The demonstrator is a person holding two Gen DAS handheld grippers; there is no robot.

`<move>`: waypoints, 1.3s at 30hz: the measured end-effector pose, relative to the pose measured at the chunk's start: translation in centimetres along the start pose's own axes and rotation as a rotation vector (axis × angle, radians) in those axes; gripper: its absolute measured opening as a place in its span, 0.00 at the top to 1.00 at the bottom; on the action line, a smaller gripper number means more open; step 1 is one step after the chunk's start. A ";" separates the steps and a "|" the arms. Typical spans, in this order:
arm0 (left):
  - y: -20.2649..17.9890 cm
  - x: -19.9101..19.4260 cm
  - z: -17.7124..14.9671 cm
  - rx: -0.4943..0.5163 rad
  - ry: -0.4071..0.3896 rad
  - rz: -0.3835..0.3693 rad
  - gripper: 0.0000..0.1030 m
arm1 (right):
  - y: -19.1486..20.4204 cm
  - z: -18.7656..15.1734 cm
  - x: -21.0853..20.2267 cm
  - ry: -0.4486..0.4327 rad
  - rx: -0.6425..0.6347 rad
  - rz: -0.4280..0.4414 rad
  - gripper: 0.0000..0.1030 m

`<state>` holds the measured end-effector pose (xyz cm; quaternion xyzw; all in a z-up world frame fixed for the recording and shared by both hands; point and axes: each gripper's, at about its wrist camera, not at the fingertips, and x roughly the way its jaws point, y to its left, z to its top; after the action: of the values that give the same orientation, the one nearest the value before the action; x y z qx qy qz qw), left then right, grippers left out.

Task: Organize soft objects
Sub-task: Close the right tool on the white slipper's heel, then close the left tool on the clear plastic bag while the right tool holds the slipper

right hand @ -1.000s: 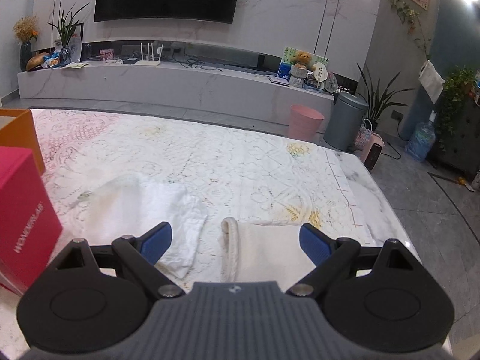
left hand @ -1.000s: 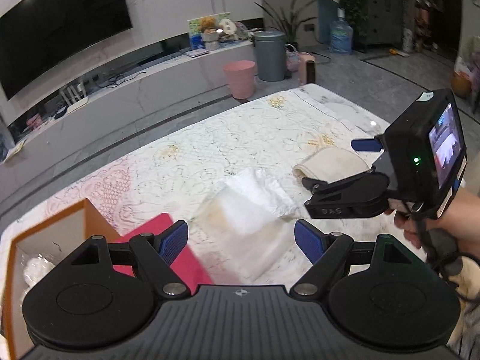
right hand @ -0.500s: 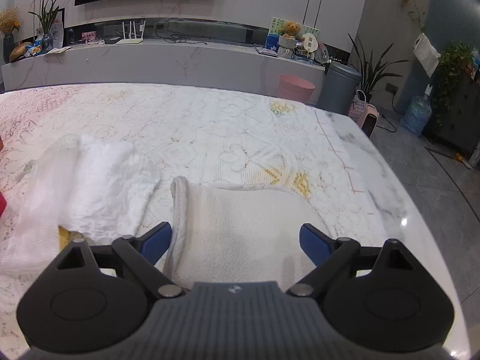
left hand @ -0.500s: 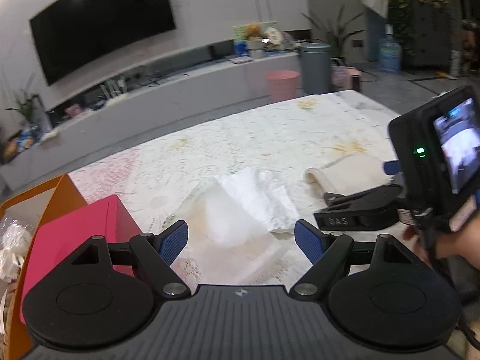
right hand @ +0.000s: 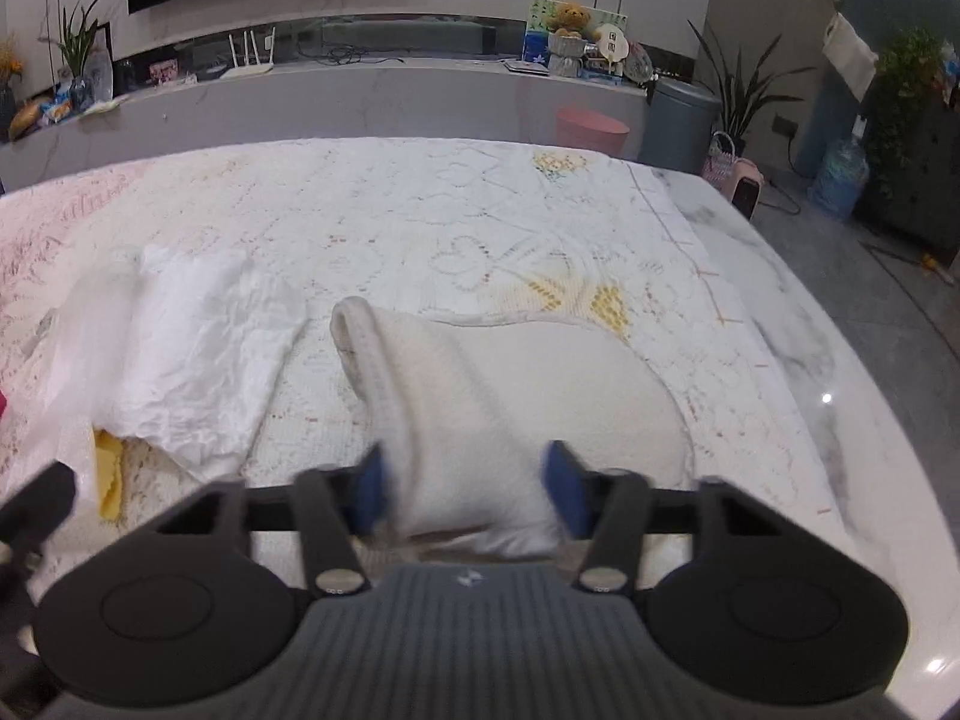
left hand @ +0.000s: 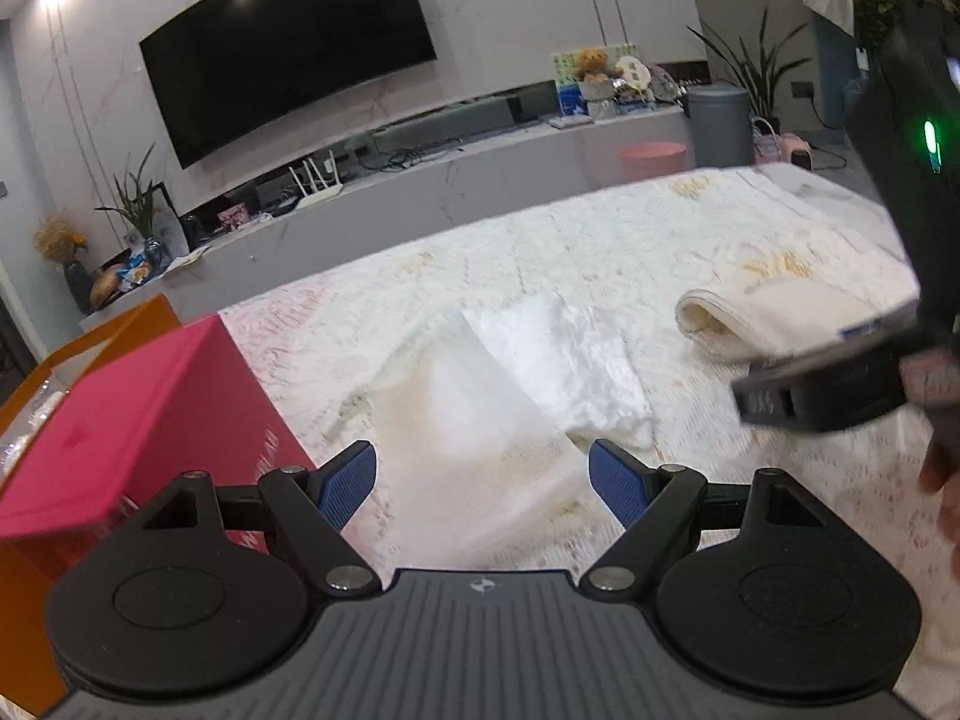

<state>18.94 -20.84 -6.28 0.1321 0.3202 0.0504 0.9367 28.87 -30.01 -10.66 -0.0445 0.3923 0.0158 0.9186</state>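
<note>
Nearest to us in the right wrist view, our right gripper (right hand: 465, 495) has its jaws apart on either side of the near end of a cream folded towel (right hand: 516, 396); the blue pads (right hand: 567, 495) sit just beside the cloth, but motion blur keeps us from telling whether they touch it. The towel lies on the lace-covered surface (right hand: 420, 204), its rolled edge pointing away from us. To its left, close but apart from it, lies a crumpled white cloth (right hand: 198, 348), with a small yellow piece (right hand: 109, 477) showing at its near edge and a sheer plastic sheet (right hand: 72, 372) alongside it.

In the left wrist view, our left gripper (left hand: 483, 480) hovers with its jaws wide apart and nothing between them, directly above the near end of the plastic sheet (left hand: 474, 414). Just beyond lies the white cloth (left hand: 570, 354), and further right the cream towel (left hand: 774, 315), partly hidden by the right gripper (left hand: 828, 378), which is blurred here. To the left of our left gripper stands a red box (left hand: 144, 408), with an orange box (left hand: 129, 315) behind and beside it.

Beyond the surface's far edge we see a pink bin (right hand: 591, 129) and a grey bin (right hand: 678, 120) on the floor, then a long low ledge (right hand: 360, 96) carrying a teddy bear (right hand: 567, 18), and a dark television (left hand: 288, 42) on the wall.
</note>
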 end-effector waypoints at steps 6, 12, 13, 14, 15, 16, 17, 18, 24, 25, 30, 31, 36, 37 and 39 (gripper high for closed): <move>-0.3 0.6 -0.7 -0.004 0.015 -0.007 0.08 | -0.2 0.0 -0.3 0.010 -0.041 -0.007 0.71; 0.0 1.7 0.1 -0.066 0.034 0.030 0.08 | 0.1 0.1 -0.6 0.016 -0.074 -0.019 0.77; -0.2 2.0 0.1 -0.066 0.038 0.049 0.08 | 0.1 0.2 -0.8 0.009 -0.070 -0.015 0.78; -0.4 2.2 0.1 -0.065 0.042 0.070 0.08 | 0.0 0.3 -1.1 0.004 -0.064 -0.009 0.78; -0.6 2.5 0.0 -0.062 0.046 0.091 0.08 | -0.1 0.4 -1.5 -0.002 -0.055 -0.002 0.78; -0.8 2.7 0.0 -0.061 0.049 0.105 0.08 | -0.2 0.7 -1.8 -0.012 -0.046 0.001 0.78; -0.9 2.9 -0.1 -0.061 0.055 0.114 0.08 | -0.4 0.9 -2.3 -0.025 -0.036 0.005 0.78; -1.1 3.0 -0.1 -0.064 0.061 0.123 0.08 | -0.5 1.2 -2.7 -0.037 -0.029 0.008 0.78; -1.2 4.1 0.4 -0.108 0.079 0.183 0.08 | -0.3 1.8 -3.7 -0.072 -0.017 0.025 0.78; -1.2 4.4 0.5 -0.116 0.089 0.201 0.08 | -0.3 1.8 -3.7 -0.072 -0.018 0.026 0.78; 0.8 4.2 -0.2 -0.301 0.106 0.149 0.23 | -0.4 1.8 -3.6 -0.075 -0.003 0.030 0.78; 1.1 3.9 -0.5 -0.329 0.104 0.132 0.32 | -0.5 1.8 -3.6 -0.077 0.000 0.030 0.78; 1.4 1.6 -1.7 -0.337 0.072 0.155 0.92 | -0.9 1.9 -3.7 -0.070 0.034 0.057 0.78; 1.7 1.3 -1.9 -0.344 0.072 0.130 0.93 | -0.8 2.0 -3.8 -0.069 0.031 0.062 0.78; 2.0 0.1 -2.4 -0.335 0.072 0.079 0.95 | -0.5 2.2 -4.0 -0.069 0.007 0.064 0.78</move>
<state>17.52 -18.40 -7.66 -0.0152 0.3351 0.1444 0.9309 27.72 -30.25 -6.29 -0.0281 0.3617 0.0455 0.9308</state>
